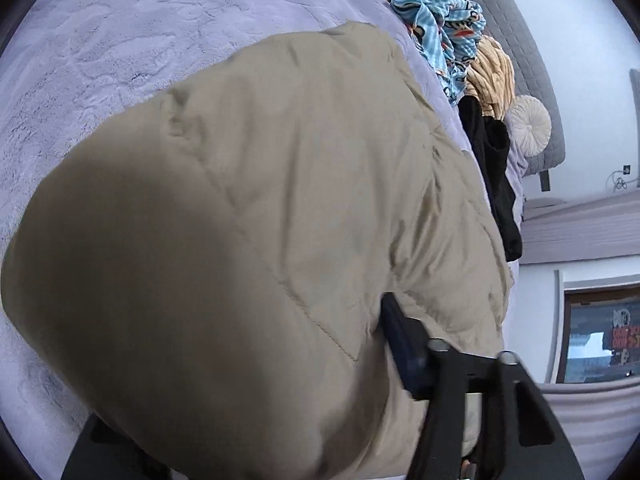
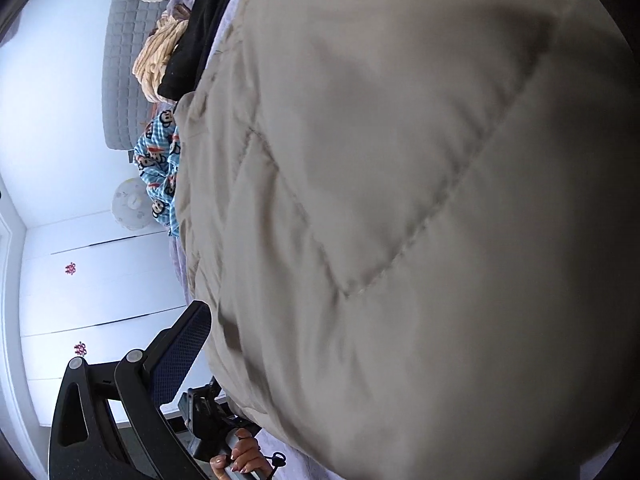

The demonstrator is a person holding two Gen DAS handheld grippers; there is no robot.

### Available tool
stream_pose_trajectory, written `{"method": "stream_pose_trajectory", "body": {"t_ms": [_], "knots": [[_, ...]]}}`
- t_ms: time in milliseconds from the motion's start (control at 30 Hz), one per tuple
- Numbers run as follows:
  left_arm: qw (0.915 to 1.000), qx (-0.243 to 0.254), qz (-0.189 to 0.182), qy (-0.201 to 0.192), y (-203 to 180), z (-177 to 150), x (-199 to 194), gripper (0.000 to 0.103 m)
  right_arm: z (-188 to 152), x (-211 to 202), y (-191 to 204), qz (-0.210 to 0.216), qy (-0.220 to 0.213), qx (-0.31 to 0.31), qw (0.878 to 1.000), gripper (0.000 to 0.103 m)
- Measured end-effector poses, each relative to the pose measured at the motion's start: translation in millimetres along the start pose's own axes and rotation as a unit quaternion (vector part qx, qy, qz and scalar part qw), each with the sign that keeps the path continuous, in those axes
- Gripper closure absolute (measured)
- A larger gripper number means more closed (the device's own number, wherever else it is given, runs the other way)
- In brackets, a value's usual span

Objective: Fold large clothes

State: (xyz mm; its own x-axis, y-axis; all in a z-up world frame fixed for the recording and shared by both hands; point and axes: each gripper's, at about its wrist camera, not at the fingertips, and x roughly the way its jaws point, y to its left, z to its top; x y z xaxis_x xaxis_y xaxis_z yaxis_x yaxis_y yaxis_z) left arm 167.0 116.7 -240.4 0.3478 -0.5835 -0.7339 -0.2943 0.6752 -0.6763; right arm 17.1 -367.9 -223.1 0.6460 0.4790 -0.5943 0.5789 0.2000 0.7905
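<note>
A beige quilted jacket [image 1: 260, 208] lies bulging on a lilac plush bedspread [image 1: 120, 40] and fills most of both views [image 2: 400, 200]. My left gripper [image 1: 280, 344] has the jacket's padding between its jaws. One dark finger [image 1: 404, 348] presses into the fabric, and the other is hidden under it. In the right wrist view my right gripper [image 2: 320, 320] shows only its left finger [image 2: 180, 348], whose pad touches the jacket's edge. The jacket covers its other finger. A person's hand [image 2: 240, 456] grips a handle below the jacket.
Along the head of the bed lie a blue monkey-print cloth [image 1: 432, 20], a yellow striped cloth [image 1: 492, 72], a black garment [image 1: 492, 168] and a round cream cushion [image 1: 530, 124]. Behind them stands a grey quilted headboard [image 1: 520, 40]. White wardrobe doors [image 2: 100, 280] stand beyond the bed.
</note>
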Motion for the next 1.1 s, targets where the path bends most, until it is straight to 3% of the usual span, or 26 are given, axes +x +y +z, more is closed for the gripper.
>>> {"method": "stream_pose_trajectory", "body": {"t_ms": [33, 100, 167, 267, 433, 567, 800, 933, 1100], "knots": [[0.9999, 0.011, -0.002, -0.004, -2, 0, -4, 0.072, 0, -2, -1, 0.002, -0.004, 0.006, 1.0, 0.0], [0.9983, 0.057, 0.007, -0.011, -14, 0, -12, 0.079, 0, -4, -1, -0.009, -0.012, 0.019, 1.0, 0.006], [0.9916, 0.126, 0.025, -0.019, -33, -5, -21, 0.082, -1, -6, -1, -0.012, -0.014, 0.024, 1.0, 0.049], [0.9804, 0.194, 0.023, -0.028, -52, -10, -41, 0.084, -10, -18, 5, -0.001, -0.029, 0.01, 1.0, 0.072], [0.9633, 0.267, 0.008, -0.023, -66, -17, -69, 0.084, -32, -38, 14, 0.001, -0.045, -0.015, 0.999, 0.077], [0.9581, 0.286, 0.007, -0.009, -59, -31, -93, 0.084, -58, -53, 13, -0.018, -0.032, -0.034, 0.999, 0.077], [0.9628, 0.265, 0.041, 0.035, -11, -100, -133, 0.084, -105, -86, -10, -0.043, 0.006, -0.03, 0.999, 0.077], [0.9693, 0.225, 0.079, 0.062, 26, -135, -139, 0.083, -133, -102, -37, -0.048, 0.026, -0.015, 0.998, 0.077], [0.9711, 0.18, 0.151, 0.043, 56, -146, -150, 0.056, -151, -99, -61, -0.051, 0.028, 0.018, 0.998, 0.07]]}}
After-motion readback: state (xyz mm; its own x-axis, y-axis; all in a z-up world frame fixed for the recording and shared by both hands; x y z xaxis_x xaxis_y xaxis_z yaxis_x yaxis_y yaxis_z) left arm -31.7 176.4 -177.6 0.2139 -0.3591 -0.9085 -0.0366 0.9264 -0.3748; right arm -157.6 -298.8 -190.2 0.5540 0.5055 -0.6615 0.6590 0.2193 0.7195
